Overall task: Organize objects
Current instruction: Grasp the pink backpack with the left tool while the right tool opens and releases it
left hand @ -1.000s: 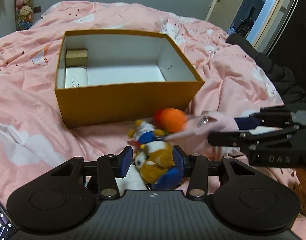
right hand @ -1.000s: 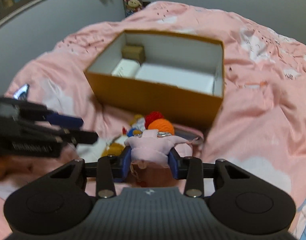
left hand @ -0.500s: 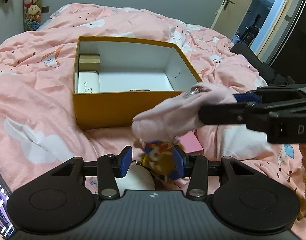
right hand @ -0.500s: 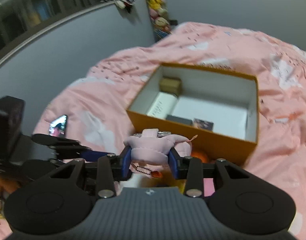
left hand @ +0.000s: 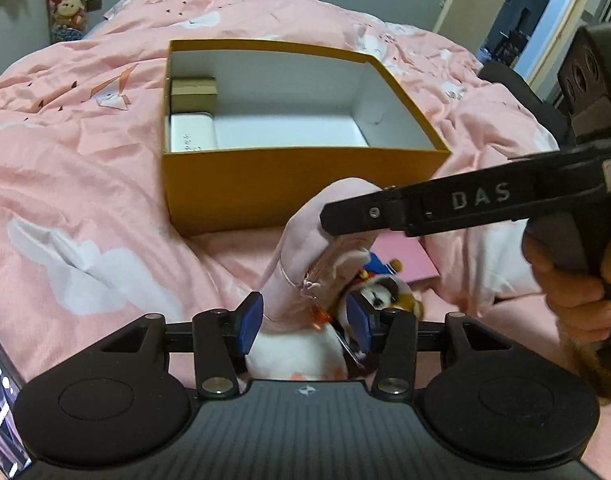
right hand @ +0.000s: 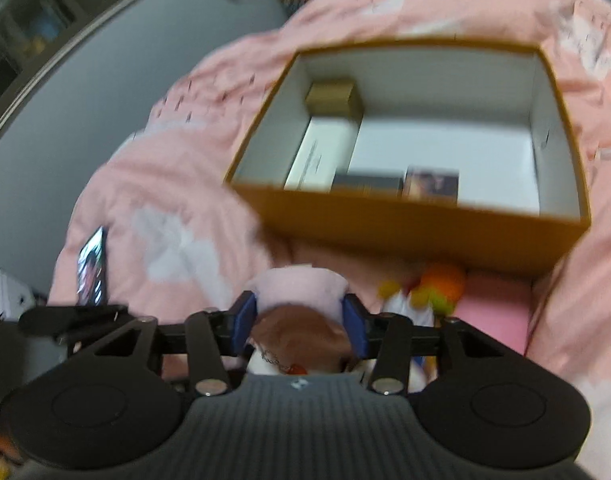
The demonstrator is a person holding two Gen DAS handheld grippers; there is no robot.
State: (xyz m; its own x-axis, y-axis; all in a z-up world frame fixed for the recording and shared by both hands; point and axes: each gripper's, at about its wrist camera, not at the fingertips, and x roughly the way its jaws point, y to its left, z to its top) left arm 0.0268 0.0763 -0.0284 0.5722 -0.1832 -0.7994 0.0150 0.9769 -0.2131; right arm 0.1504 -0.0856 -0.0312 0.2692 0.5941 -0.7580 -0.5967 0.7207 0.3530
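An open orange box (left hand: pixel 305 184) stands on the pink bedding, also seen as the box (right hand: pixel 405 220) in the blurred right wrist view. My right gripper (right hand: pixel 301 322) has a pink plush toy (right hand: pixel 301 290) filling the gap between its pads while its jaws are opening. In the left wrist view the right gripper (left hand: pixel 333 220) reaches in from the right, and the pink plush toy (left hand: pixel 305 264) hangs from it down between the pads of my left gripper (left hand: pixel 305 322). The left jaws are opening too and do not press on it. A small brown plush dog (left hand: pixel 381 292) lies just right of them.
The box holds a brown carton (left hand: pixel 193 94), a white carton (left hand: pixel 191 134) and two dark packets (right hand: pixel 431 182). On the bed lie a white plush (left hand: pixel 297 354), an orange ball toy (right hand: pixel 441 282), a pink card (left hand: pixel 405 260) and a phone (right hand: pixel 93 268). A hand (left hand: pixel 573 280) grips the right tool.
The right gripper has swung the pink plush toy down and toward my left gripper's jaws. Its pads now stand wider apart. The box looms larger in the right wrist view.
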